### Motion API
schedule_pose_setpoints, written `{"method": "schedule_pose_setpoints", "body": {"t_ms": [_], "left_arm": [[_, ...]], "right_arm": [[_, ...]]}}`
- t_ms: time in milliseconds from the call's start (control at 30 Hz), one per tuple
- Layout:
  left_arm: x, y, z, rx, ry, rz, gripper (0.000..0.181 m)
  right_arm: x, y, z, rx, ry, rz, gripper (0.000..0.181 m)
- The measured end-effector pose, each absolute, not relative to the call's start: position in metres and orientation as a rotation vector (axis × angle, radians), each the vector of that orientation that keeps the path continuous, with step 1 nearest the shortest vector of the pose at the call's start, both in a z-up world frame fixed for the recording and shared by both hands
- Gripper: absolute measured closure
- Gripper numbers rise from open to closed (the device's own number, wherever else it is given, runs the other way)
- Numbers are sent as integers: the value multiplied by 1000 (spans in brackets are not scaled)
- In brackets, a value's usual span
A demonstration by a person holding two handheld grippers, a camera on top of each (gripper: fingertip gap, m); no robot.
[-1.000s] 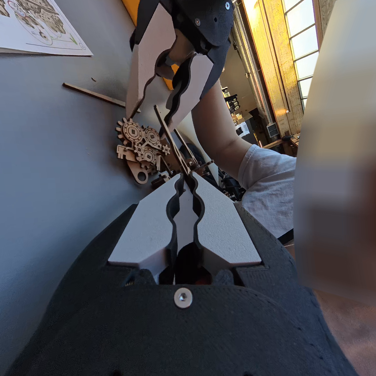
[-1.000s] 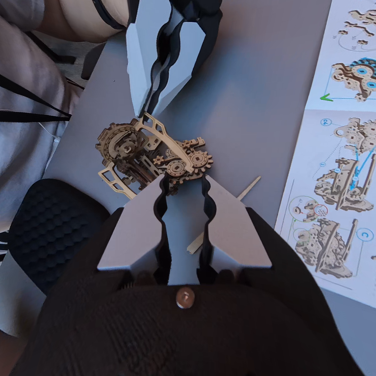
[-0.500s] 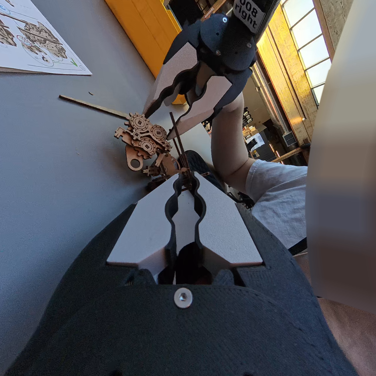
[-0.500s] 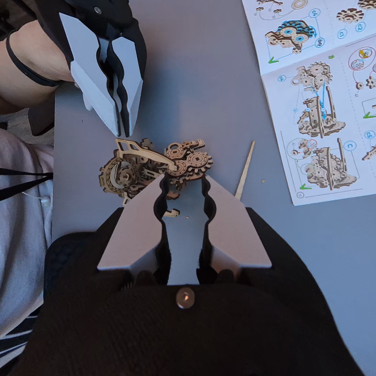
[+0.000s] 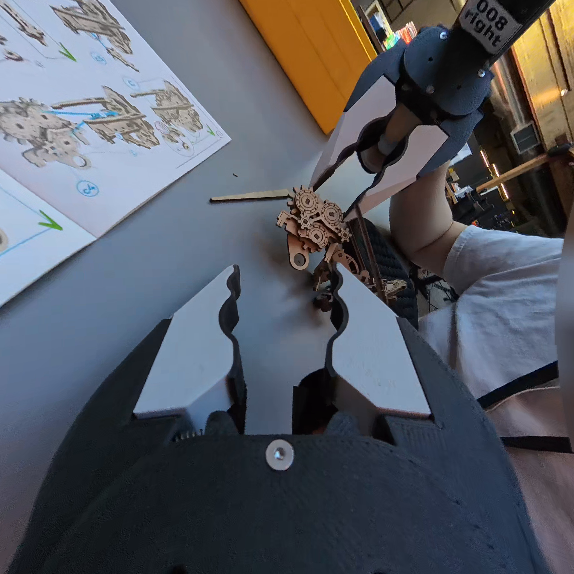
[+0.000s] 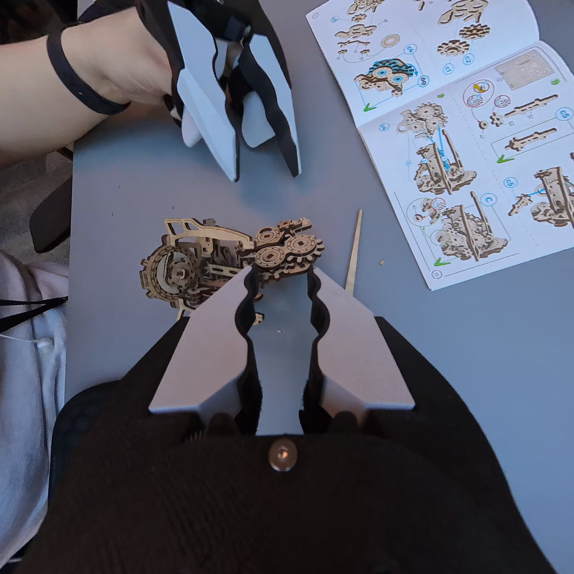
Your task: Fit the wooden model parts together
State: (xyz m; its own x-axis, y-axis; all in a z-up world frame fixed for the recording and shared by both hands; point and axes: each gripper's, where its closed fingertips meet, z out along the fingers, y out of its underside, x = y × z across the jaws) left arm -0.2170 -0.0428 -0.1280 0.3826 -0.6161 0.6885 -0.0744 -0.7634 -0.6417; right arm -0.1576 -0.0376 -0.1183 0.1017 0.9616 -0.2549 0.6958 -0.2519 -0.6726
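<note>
The wooden model [image 6: 198,264], a laser-cut frame with a large toothed wheel and a cluster of small gears [image 6: 289,251], lies on the grey table [image 6: 130,174]. My right gripper [image 6: 281,271] straddles the gear cluster, with its jaws narrowed onto it. In the left wrist view the right gripper [image 5: 330,200] pinches the cluster [image 5: 313,217] from above. My left gripper [image 5: 287,271] is open and empty, a short way from the model. In the right wrist view the left gripper [image 6: 264,176] hovers apart from the model's frame.
A thin wooden stick [image 6: 354,248] lies just right of the gears. An open instruction booklet [image 6: 466,139] covers the table's right side and also shows in the left wrist view [image 5: 93,124]. The table's edge [image 6: 70,248] runs close to the model's left. A person's forearm [image 6: 93,93] is behind. There is about 7 cm between the tips of the two grippers.
My left gripper opened, let go of the model's frame and drew back. The model settled flat on the table. My right gripper stayed on the gear cluster.
</note>
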Motion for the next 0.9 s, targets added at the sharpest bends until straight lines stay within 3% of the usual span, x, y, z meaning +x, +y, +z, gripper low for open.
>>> {"method": "schedule_pose_setpoints", "body": {"t_ms": [533,767,900], "left_arm": [[-191,-38,-126,-2127,511,-1672,135],[-184,-44,-120,-2111,470,-1862,169],[-185,-45,-114,-2069,466,-1935,175]], "right_arm": [[-161,-28,-101,-1788,-1521,1063,151],[-163,-27,-104,-1737,-1528,1079,151],[-162,-30,-100,-1665,-1554,1084,151]]}}
